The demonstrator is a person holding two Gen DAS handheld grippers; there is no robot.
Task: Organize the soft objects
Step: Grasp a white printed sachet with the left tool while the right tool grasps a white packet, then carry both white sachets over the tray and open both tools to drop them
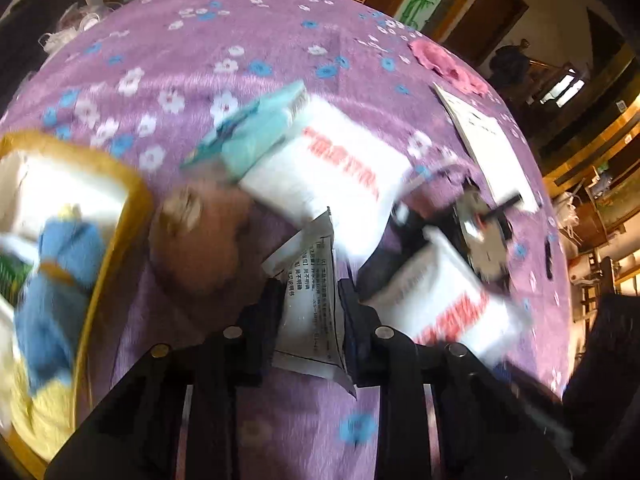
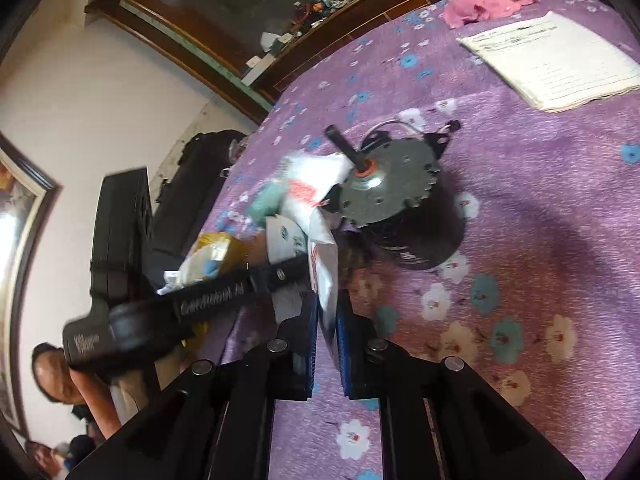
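My left gripper point(image 1: 310, 292) is shut on a white packet with black print point(image 1: 310, 320), which stands upright between its fingers. Just beyond lie a brown plush toy point(image 1: 200, 240), a teal packet point(image 1: 256, 132) and a white packet with red print point(image 1: 320, 168). My right gripper point(image 2: 328, 300) is shut on the edge of another white packet with red print point(image 2: 326, 264), also seen blurred in the left wrist view as the packet point(image 1: 440, 304). A yellow-rimmed basket point(image 1: 120, 184) at the left holds a blue plush toy point(image 1: 60, 280).
A grey and black motor point(image 2: 396, 200) with a shaft stands on the purple flowered cloth point(image 2: 520, 240) close to the right gripper. Paper sheets point(image 2: 552, 60) and a pink cloth point(image 2: 488, 4) lie farther back. A hand point(image 2: 92, 384) holds the left tool.
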